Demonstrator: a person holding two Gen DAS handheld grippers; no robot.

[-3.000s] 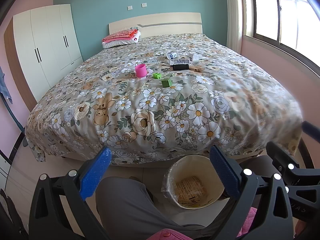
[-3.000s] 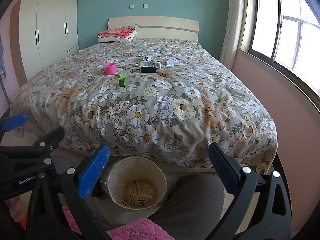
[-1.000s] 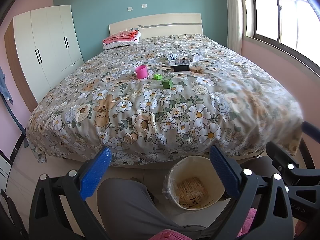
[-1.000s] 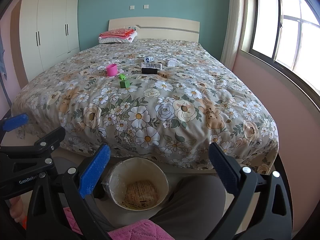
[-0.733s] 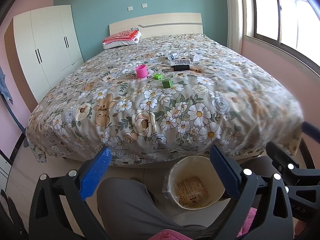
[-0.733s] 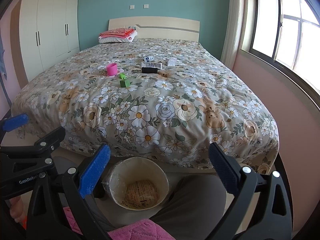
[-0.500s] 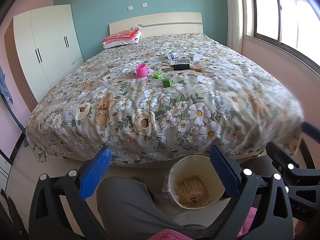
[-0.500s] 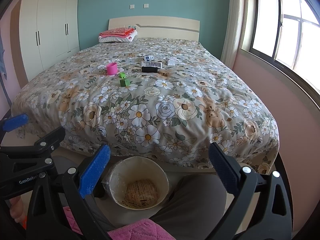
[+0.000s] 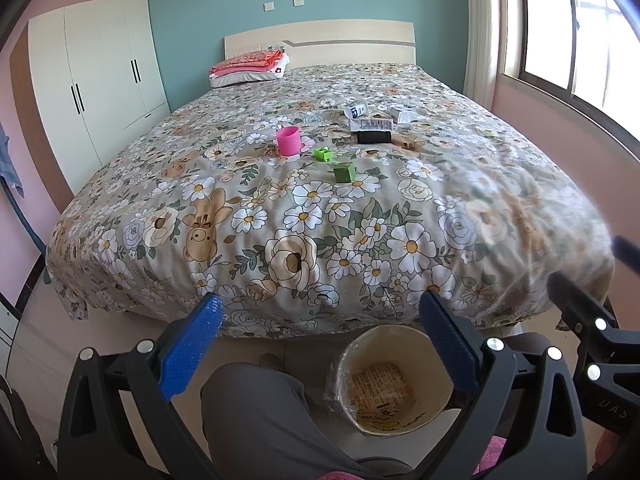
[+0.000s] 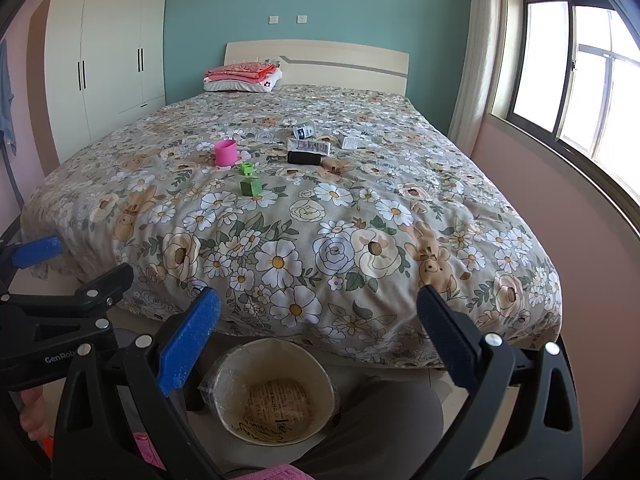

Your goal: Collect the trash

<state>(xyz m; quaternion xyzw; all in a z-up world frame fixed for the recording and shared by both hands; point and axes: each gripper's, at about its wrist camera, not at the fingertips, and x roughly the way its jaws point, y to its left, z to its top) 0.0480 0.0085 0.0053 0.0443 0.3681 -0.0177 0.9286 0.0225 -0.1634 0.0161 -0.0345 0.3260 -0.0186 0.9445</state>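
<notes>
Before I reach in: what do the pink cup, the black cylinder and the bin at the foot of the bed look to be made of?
Pink cup: likely plastic or silicone; uniform matte pink, smooth wall.
Black cylinder: matte black and lying on its side; material cannot be told.
Bin: probably plastic; smooth cream wall, with a clear crinkled film liner folded over the rim.

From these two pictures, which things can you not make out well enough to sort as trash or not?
- Print on the white box, the flat packet and the tipped white cup: too small in both views.
- The black roll: its make is unclear, too far away.
- The bin: its near rim is cut off by a blue finger in the left wrist view; the paper inside covers its bottom.
- The bed's right edge: blurred in the left wrist view.
</notes>
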